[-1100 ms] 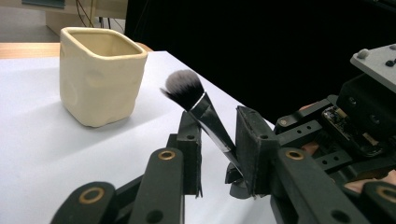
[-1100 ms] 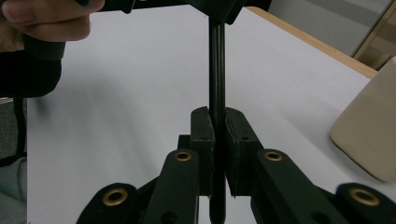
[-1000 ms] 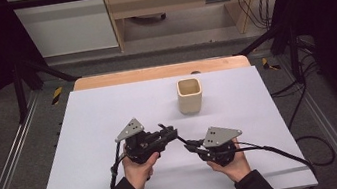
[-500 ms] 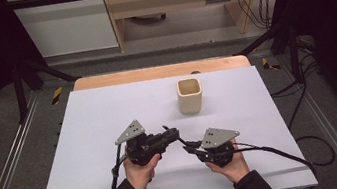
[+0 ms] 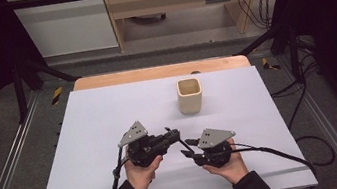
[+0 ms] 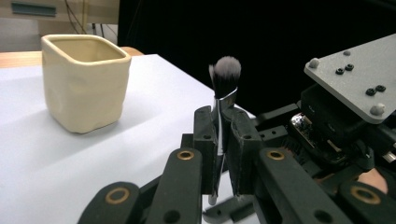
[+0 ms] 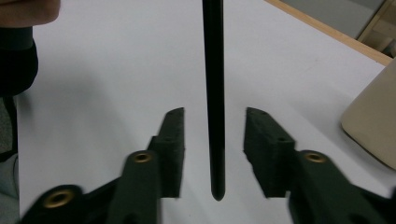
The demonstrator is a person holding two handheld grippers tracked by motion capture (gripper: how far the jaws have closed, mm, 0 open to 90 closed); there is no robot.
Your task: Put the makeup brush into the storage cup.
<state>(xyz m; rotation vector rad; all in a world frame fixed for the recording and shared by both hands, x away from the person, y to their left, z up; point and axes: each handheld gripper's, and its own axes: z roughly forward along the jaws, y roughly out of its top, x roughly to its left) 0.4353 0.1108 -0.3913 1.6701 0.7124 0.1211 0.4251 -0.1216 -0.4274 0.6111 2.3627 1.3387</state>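
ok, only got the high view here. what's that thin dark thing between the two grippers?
Observer: A makeup brush, dark bristles with pale tips. The left gripper has its jaws shut on the silver ferrule.
Operator: right one got it too?
Observer: No. The right gripper has its jaws open on either side of the black handle, with a clear gap on both sides.
Operator: how far in?
Observer: The handle's rounded end sits well between the jaws, past their tips.
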